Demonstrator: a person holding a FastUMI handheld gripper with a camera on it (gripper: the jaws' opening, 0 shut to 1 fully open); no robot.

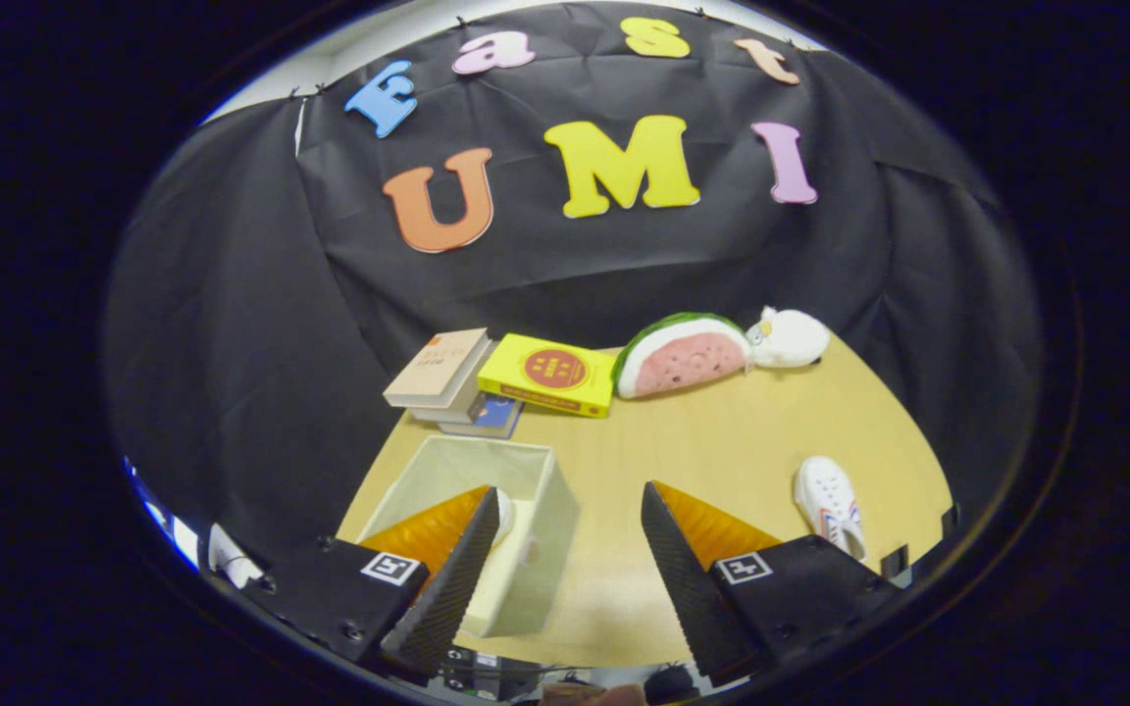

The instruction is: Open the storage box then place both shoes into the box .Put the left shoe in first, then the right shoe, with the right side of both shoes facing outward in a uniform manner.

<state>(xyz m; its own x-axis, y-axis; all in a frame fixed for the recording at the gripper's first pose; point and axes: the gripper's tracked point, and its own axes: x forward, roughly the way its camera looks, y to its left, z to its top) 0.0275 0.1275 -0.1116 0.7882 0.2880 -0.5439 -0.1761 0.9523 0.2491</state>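
Gripper view: we look across a tan tabletop (722,441). At its left edge sits an open cream storage box (526,510) with a white shoe (504,515) partly visible inside. Stacked books (447,378) and a yellow book (550,375) line the far edge. Our gripper (565,529) hangs spread wide, grasping nothing. A second white shoe (828,500) lies near the right edge.

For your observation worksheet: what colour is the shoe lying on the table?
White, seen in the gripper view: the shoe lies beyond the open gripper.
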